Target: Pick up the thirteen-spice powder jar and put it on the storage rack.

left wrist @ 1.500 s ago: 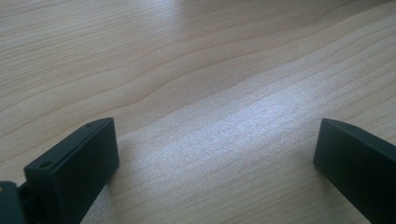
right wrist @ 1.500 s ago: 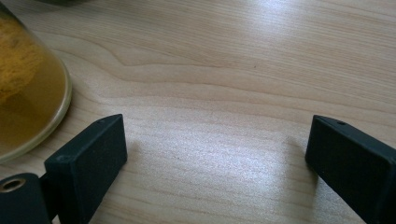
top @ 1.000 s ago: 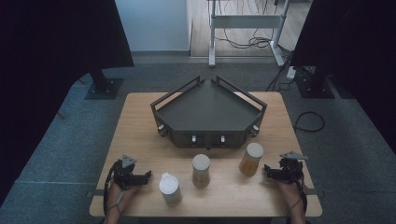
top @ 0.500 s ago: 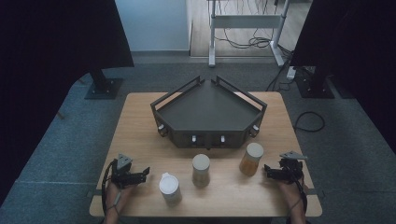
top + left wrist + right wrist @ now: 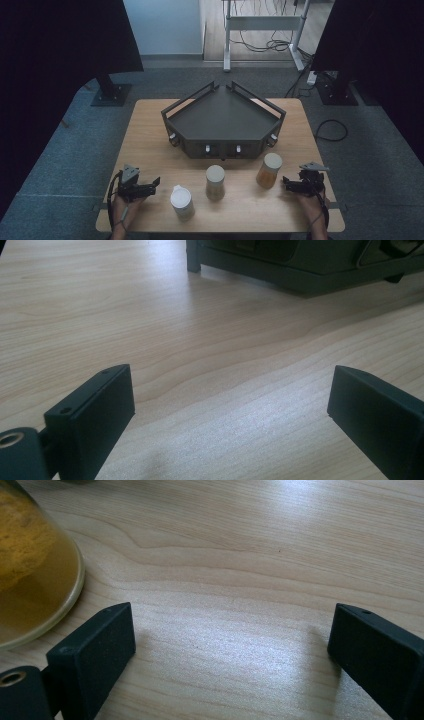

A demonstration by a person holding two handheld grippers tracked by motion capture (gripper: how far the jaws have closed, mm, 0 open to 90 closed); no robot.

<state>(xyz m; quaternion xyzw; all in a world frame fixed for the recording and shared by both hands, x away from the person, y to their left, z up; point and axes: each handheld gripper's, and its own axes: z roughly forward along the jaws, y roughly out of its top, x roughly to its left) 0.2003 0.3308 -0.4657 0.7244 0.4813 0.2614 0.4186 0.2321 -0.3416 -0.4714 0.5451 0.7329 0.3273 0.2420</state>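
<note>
Resting low at the near left of the wooden surface (image 5: 150, 130), left claw (image 5: 154, 183) with jaws spread wide and nothing between them, having just been widening a little; bare wood ahead of it in the left gripper view, dark tray base (image 5: 305, 265) beyond. Sitting at the near right, right claw (image 5: 286, 182) likewise gaping and empty, pointed toward the amber jar (image 5: 269, 170) just beside it; same jar's rounded wall (image 5: 35, 565) close to one jaw in the right gripper view, not touching. Standing upright in a row along the near edge: white-lidded jar (image 5: 182, 202) close to the left claw, tan-lidded jar (image 5: 215, 182) in the middle, amber jar to the right. Occupying mid-surface behind them, a dark angular tray (image 5: 222, 120) with knobs on its front.
</note>
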